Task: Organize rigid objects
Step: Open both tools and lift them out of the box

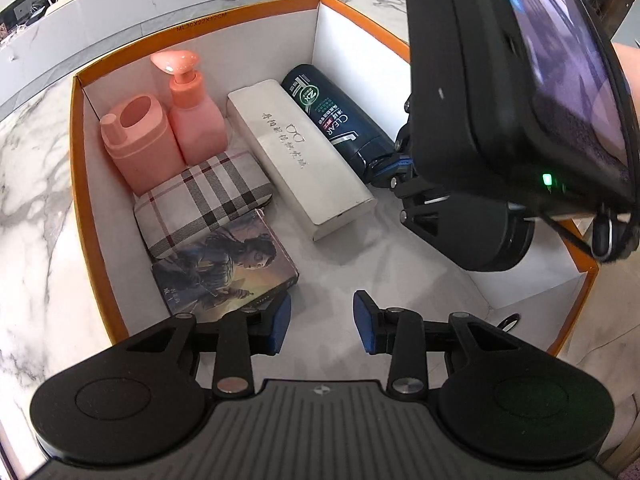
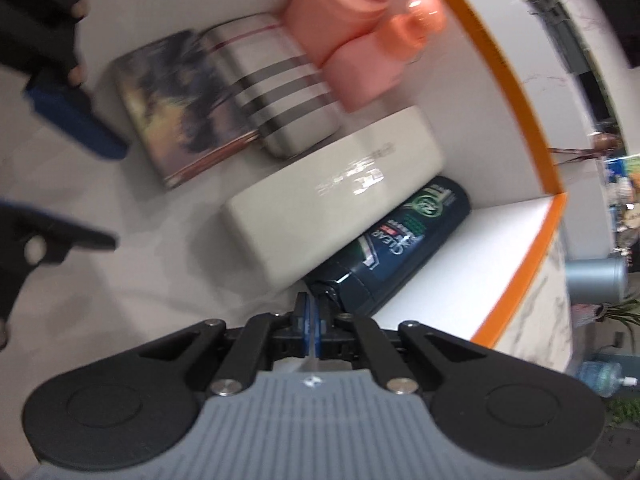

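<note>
Inside the orange-rimmed white cardboard box (image 1: 200, 28), the dark blue plastic shampoo bottle (image 2: 404, 240) lies just beyond the right gripper (image 2: 311, 320), whose pads are pressed together, pinching nothing. The left gripper (image 1: 322, 320) hangs spread and empty.

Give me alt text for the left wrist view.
An orange-rimmed box holds two pink bottles, a plaid case, a white case, a dark shampoo bottle and a picture box. The left gripper hovers open.

box (image 1: 78, 168) floor bare right of white case (image 1: 296, 156)
</note>
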Available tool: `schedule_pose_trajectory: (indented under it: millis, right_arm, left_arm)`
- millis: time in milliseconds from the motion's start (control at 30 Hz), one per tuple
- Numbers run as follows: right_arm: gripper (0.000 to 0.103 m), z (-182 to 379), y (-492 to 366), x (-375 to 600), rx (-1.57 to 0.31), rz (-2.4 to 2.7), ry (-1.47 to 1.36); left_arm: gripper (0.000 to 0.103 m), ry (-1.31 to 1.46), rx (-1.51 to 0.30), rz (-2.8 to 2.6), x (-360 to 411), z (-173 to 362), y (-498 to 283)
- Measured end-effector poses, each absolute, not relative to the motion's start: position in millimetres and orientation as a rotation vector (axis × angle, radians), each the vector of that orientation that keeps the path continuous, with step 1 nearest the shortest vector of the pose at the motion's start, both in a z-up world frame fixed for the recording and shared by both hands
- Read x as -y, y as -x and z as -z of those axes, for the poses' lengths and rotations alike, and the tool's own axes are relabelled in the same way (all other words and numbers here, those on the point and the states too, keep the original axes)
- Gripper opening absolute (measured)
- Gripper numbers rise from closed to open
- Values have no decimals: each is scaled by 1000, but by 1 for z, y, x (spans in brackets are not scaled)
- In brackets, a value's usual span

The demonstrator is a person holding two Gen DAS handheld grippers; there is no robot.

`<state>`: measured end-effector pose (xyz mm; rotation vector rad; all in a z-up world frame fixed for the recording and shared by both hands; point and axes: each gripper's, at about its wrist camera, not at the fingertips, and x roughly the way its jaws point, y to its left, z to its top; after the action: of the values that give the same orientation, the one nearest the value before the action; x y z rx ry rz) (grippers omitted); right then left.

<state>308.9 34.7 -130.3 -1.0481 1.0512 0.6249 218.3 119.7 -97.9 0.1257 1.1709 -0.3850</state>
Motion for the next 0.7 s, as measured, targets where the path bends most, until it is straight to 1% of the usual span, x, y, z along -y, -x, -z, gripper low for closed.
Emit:
schedule_pose_trajectory:
  millis: [133, 233, 367, 567, 633, 700]
  right_arm:
    - [2, 125, -304, -31, -1042, -638, 1006]
    - [2, 104, -296, -23, -1018, -679, 903]
    - [2, 67, -287, -12, -926, -696, 747]
    - [3, 24, -269, 41, -795, -598, 516]
    - [5, 10, -262, 64, -751, -554, 444]
    - [10, -3, -259, 85, -730, -512, 387]
  left_arm:
    - [44, -117, -1163, 383, -120, 97, -218]
    - [44, -99, -1127, 364, -121, 93, -213]
    - [44, -54, -1107, 379, -120, 83, -207]
    - [44, -120, -1018, 413, -94, 50, -193]
    - [44, -122, -999, 427, -83, 39, -192]
    - [44, -140, -987, 442, -71, 28, -190]
